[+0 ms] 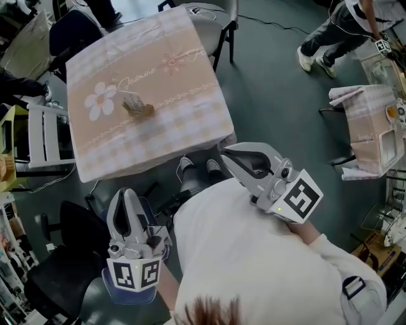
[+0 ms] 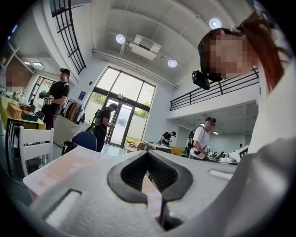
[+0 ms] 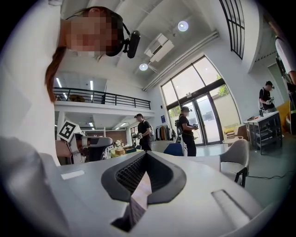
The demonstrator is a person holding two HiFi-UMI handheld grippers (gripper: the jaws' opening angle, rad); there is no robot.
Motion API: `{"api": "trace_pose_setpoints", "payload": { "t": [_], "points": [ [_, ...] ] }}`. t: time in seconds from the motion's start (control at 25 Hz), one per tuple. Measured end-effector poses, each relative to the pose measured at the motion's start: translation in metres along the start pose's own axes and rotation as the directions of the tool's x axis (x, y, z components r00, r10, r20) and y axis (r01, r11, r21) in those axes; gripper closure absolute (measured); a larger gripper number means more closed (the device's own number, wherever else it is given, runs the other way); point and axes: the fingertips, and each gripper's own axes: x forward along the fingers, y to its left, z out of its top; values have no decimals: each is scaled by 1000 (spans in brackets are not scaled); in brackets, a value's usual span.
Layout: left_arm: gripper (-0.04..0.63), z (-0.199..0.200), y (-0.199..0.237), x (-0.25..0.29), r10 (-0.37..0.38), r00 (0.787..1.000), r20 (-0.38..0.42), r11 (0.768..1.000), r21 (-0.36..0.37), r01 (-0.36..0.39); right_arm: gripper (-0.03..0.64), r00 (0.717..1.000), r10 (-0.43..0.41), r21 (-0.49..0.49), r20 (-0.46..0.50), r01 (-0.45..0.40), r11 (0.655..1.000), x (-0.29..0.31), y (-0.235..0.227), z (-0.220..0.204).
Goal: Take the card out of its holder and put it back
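A small brown card holder (image 1: 141,109) stands near the middle of the pink flowered tablecloth (image 1: 171,127). A pale card (image 1: 129,96) rises from it, too small to make out in detail. Both grippers hang close to the person's body, short of the table's near edge and well away from the holder. My left gripper (image 1: 129,194) (image 2: 148,153) points toward the table with its jaws together and nothing between them. My right gripper (image 1: 226,153) (image 3: 145,155) is also shut and empty. In the right gripper view the left gripper (image 3: 92,141) shows at the left.
A grey chair (image 1: 216,19) stands at the table's far side, a white slatted chair (image 1: 44,136) at its left, and a black office chair (image 1: 57,273) at lower left. Another clothed table (image 1: 365,127) is at the right. A person's legs (image 1: 330,44) are at upper right.
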Motion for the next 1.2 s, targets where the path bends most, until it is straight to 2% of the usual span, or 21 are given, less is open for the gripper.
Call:
{"api": "trace_pose_setpoints", "payload": {
  "t": [0.8,1.2],
  "points": [
    [592,0,-3,-2,-6,1000,9,1000,0,6,615,1000,13,-9,-18,-13,1000,0,5,-5],
    [592,-2,-2,-10,20,1000,15,1000,-16,-20,615,999,40,-4,-28,-40,999,0,8,-6]
  ]
}}
